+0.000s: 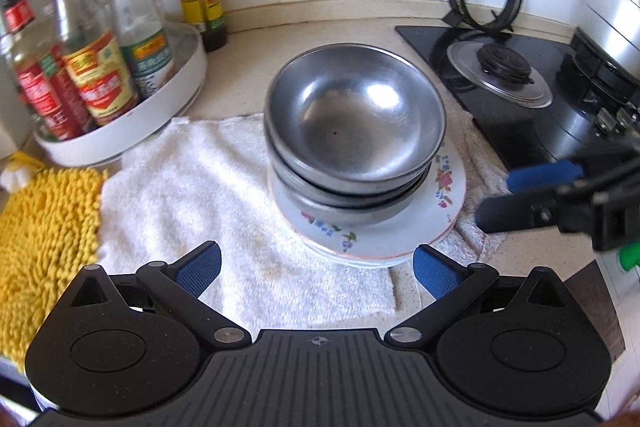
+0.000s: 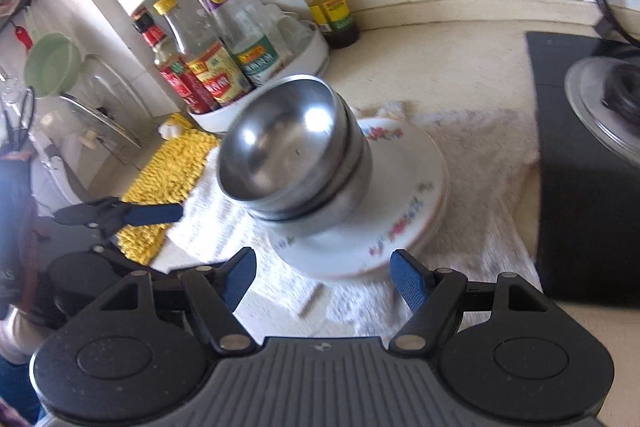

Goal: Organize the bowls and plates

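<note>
Three bowls: steel bowls (image 1: 354, 119) are seen nested in one another, on top of the plates; the exact count is judged from the rims and may be off.
Plates: a small pile of flowered plates (image 1: 448, 195) is set under the bowls, on the white towel (image 1: 192, 179); how many plates are in the pile cannot be told.
Place: the whole stack is found on the towel, between the bottle rack (image 1: 120, 131) on one side and the black stove (image 1: 520, 99) on the other.
Left gripper (image 1: 316, 267): it is held wide open and empty, just short of the near plate rim.
Right gripper (image 2: 323, 277): it is likewise spread wide, with nothing held, close to the plate edge.
Bowls, handling: they are judged light, stiff and slippery; the top one sits tilted and could slide.
Plates, handling: they are judged heavier and breakable.
Hold, bowls: the rim wall is best pinched, one bowl at a time.
Hold, plates: the projecting rim is best taken at opposite sides.
</note>
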{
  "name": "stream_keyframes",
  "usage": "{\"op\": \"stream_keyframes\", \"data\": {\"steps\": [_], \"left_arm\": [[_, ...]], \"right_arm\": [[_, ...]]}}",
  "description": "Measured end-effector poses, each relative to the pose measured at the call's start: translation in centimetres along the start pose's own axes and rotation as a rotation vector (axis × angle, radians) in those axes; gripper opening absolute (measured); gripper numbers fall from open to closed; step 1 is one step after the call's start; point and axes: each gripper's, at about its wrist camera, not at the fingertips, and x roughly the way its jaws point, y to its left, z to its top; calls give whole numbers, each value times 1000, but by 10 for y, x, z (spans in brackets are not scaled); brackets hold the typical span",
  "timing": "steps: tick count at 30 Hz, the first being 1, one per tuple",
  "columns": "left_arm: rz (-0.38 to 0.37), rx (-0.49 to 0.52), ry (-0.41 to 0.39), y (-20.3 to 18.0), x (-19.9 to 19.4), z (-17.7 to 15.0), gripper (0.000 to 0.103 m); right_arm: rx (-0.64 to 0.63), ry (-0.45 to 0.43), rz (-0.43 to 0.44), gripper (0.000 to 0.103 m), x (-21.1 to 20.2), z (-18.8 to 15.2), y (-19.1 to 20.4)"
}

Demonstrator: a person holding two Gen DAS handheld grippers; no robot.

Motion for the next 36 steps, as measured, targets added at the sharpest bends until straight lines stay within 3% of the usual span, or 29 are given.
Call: {"op": "stream_keyframes", "data": {"steps": [19,36], "left_arm": [[61,-184,-15,1,-19,-37,103],[85,-194,-12,-14,-19,-48,103]], "right_arm": [[4,-99,-210,81,-19,-56,21],[47,-104,-230,82,-15,-67,22]]}}
